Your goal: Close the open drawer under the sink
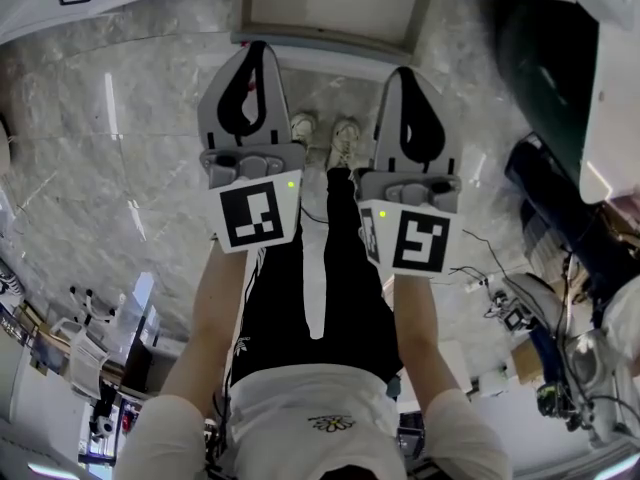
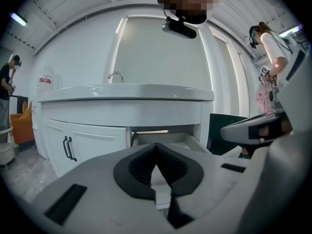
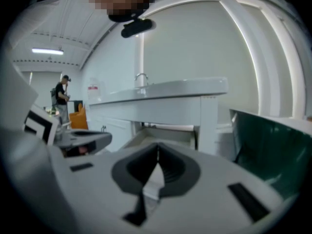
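The left gripper is hanging with jaws pressed together on nothing, the open drawer under the sink worktop standing pulled out ahead and slightly to its right. The right gripper, alongside, is likewise closed and empty, facing that drawer. The approach looks under way; next the tips need to meet the drawer front and push straight in.
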A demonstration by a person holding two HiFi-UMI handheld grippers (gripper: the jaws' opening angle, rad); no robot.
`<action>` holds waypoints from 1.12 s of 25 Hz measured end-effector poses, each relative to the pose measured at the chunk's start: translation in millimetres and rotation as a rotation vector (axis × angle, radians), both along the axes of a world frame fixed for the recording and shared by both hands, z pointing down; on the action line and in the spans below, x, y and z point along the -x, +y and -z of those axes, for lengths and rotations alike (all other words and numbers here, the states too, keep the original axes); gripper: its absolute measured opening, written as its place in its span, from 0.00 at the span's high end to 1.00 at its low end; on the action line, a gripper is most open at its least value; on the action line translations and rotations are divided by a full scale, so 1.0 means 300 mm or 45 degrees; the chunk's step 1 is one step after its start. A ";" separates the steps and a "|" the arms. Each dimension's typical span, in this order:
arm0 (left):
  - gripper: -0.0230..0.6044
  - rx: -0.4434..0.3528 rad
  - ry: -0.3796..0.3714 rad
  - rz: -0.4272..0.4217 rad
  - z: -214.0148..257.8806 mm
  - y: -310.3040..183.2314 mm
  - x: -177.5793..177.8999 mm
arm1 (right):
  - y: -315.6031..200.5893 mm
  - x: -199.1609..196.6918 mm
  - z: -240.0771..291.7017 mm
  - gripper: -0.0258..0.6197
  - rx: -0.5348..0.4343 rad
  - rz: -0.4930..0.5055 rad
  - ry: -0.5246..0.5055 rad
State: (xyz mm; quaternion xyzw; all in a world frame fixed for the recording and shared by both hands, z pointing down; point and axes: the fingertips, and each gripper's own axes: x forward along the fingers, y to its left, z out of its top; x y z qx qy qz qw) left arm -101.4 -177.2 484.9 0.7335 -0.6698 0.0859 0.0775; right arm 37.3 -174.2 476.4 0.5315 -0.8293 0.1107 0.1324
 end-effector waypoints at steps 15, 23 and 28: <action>0.79 0.374 0.113 -0.069 -0.326 0.153 -0.114 | 0.061 -0.026 -0.065 0.91 0.077 0.003 -0.010; 0.65 0.480 0.114 -0.155 -0.514 0.078 -0.176 | 0.060 -0.053 -0.080 0.91 0.096 -0.005 0.000; 0.71 0.450 0.106 -0.204 -0.499 0.043 -0.198 | 0.060 -0.070 -0.107 0.91 0.116 -0.029 -0.003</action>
